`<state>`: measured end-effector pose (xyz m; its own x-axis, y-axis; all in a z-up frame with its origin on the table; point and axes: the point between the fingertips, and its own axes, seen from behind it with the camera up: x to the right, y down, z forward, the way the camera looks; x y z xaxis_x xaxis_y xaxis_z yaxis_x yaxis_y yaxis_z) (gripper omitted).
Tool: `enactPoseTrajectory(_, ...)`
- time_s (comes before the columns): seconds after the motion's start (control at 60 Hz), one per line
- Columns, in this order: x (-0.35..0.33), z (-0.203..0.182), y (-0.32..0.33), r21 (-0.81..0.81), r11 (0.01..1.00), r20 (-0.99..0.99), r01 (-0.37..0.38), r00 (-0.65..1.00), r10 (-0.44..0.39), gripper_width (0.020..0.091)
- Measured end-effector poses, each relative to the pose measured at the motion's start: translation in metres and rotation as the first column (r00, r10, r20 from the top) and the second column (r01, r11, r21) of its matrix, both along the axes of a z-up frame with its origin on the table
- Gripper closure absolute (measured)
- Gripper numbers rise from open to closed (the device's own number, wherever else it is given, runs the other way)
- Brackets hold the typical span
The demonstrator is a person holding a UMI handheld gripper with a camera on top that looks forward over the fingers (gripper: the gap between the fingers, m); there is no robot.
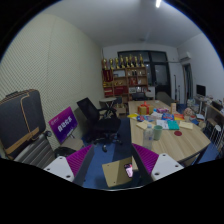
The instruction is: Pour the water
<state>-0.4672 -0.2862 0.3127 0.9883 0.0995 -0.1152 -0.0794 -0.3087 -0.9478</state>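
A long wooden table (178,138) anchors this office-like room, its top crowded with small colourful containers and other items (158,120); what the containers hold cannot be told from here, and no single water vessel can be picked out among them. A pale cup-like item (152,131) stands at the table's near end, its contents hidden.

The gripper (120,165) hangs low in front of the table's near end, well short of the clutter. Its two fingers, each bearing a magenta pad (146,158), stand partly apart, and between them sits a tan, box-like object (117,172) with a small pinkish piece (129,171) at its upper side. Whether both pads press on that object or merely flank it cannot be told. The cluttered tabletop, where any vessel for pouring would lie, is beyond the fingertips and off to their right.

To the left of the table stands a black office chair (95,118), and further left a purple sign (63,123) with white lettering leans near a dark suitcase (18,117). Behind the table's far end, a wooden shelf unit (126,77) against the back wall carries rows of golden objects. A second chair (214,122) sits at the table's right side. A ceiling light strip (158,4) glows overhead.
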Motion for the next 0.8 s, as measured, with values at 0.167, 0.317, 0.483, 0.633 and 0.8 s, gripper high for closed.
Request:
enactPoseTrajectory(0.167, 0.007, 0.000, 0.001, 0.014, 0.999, 0.021, 0.037, 0.999, -0.037, 0.0264)
enactPoseTrajectory(0.317, 0.014, -0.009, 0.014, 0.039, 0.997, 0.036, 0.068, 0.997, -0.070, 0.0265)
enactPoseTrajectory(0.483, 0.067, -0.031, 0.056, 0.153, 0.984, 0.050, 0.096, 0.993, -0.105, 0.0270)
enactPoseTrajectory(0.633, 0.135, -0.094, 0.132, 0.157, 0.972, 0.092, 0.177, 0.977, -0.193, 0.0271)
enactPoseTrajectory(0.8, 0.178, -0.154, 0.238, 0.153, 0.974, 0.105, 0.165, 0.978, -0.182, 0.0276)
